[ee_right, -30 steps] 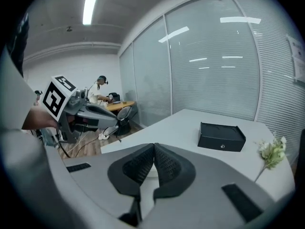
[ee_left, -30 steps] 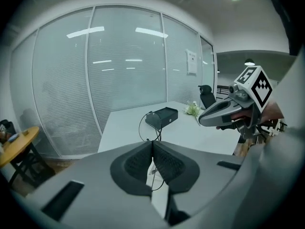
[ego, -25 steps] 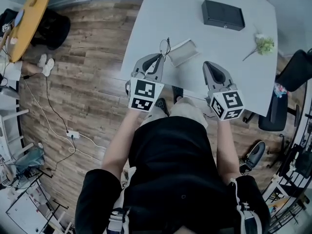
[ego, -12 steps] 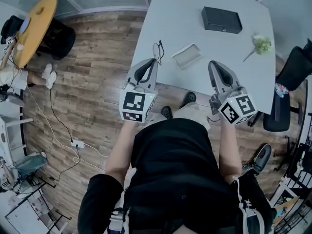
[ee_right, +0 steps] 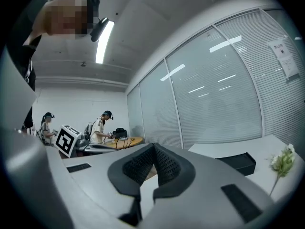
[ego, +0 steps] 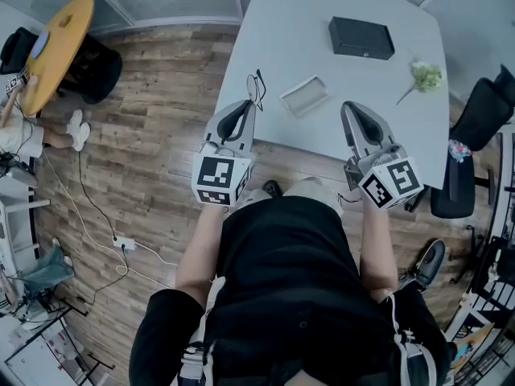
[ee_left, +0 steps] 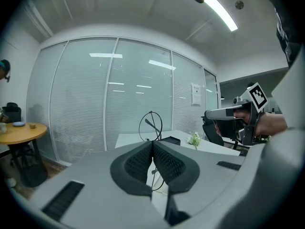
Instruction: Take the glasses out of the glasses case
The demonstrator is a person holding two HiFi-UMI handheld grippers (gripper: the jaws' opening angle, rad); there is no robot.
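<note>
Seen from the head view, a person stands at the near edge of a pale bench (ego: pixel 322 6) with the left claw (ego: pixel 248 104) pinched shut on a pair of thin wire-framed glasses (ego: pixel 257 87). The glasses are held up at the bench's left edge, in the upper middle of the frame. The open glasses case (ego: pixel 304 96) lies empty on the bench just to the right of them. In the left gripper view, one round rim stands up above the closed jaws and a temple slants across it. The right claw (ego: pixel 352 107) hovers right of centre over the near edge, its jaws together on nothing. A black box (ego: pixel 360 37) and a flower sprig (ego: pixel 425 76) sit farther back, toward the upper right. The glasses appear to be out, and what remains is likely setting them down. The grip looks slight, catching only a narrow stretch of wire, so a tilt or jolt could let the frame swivel or slip. Held at the edge, it could then fall to the wooden floor (ego: pixel 161 135) rather than the bench. A hard squeeze could bend the wire.
</note>
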